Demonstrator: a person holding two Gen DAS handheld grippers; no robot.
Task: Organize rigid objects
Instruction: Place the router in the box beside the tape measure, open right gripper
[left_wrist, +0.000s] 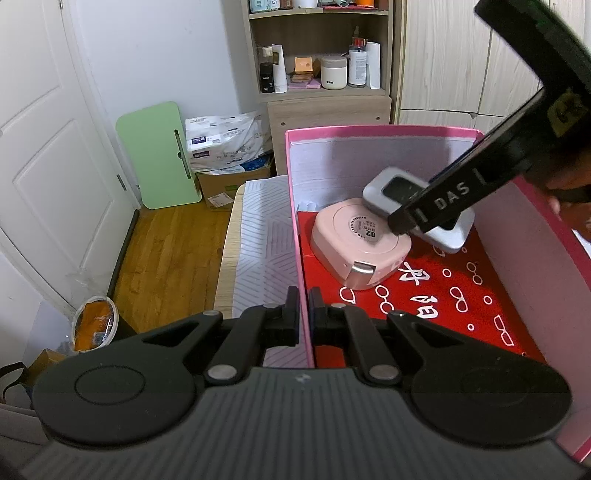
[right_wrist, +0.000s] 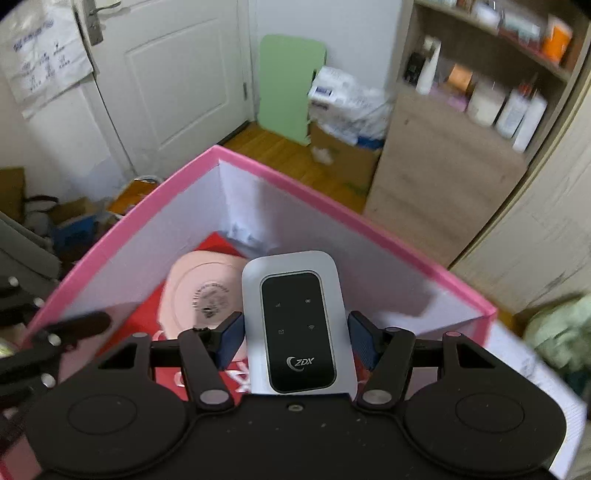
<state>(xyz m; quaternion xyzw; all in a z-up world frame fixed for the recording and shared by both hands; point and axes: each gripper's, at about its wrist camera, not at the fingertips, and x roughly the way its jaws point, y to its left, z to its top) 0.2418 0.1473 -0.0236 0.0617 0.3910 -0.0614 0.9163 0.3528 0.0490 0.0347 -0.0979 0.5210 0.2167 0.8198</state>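
The right gripper (right_wrist: 295, 341), black with blue-padded fingers, stands partly open and clasps a silver-grey, rounded-rectangular pocket router with a glossy black face (right_wrist: 299, 325) between its two pads, one pad against each long side of the device. The router sits lengthwise along the gripper's axis, its far end projecting beyond the fingertips, and it is carried inside an open, pink-rimmed cardboard box with white inner walls and a red printed floor (right_wrist: 280, 184). In the left wrist view the same router (left_wrist: 391, 190) is tilted, its near end just above or touching a pale pink, rounded-square plastic case with a circular label on its lid (left_wrist: 360, 243); contact cannot be settled. The pink case lies on the red floor toward the box's far left corner, near the left wall. The left gripper (left_wrist: 304, 314) is fully closed on the box's thin left wall, one finger outside and one inside, at the near end of that wall. The box rests on a surface covered with a white line-patterned cloth (left_wrist: 258, 236).
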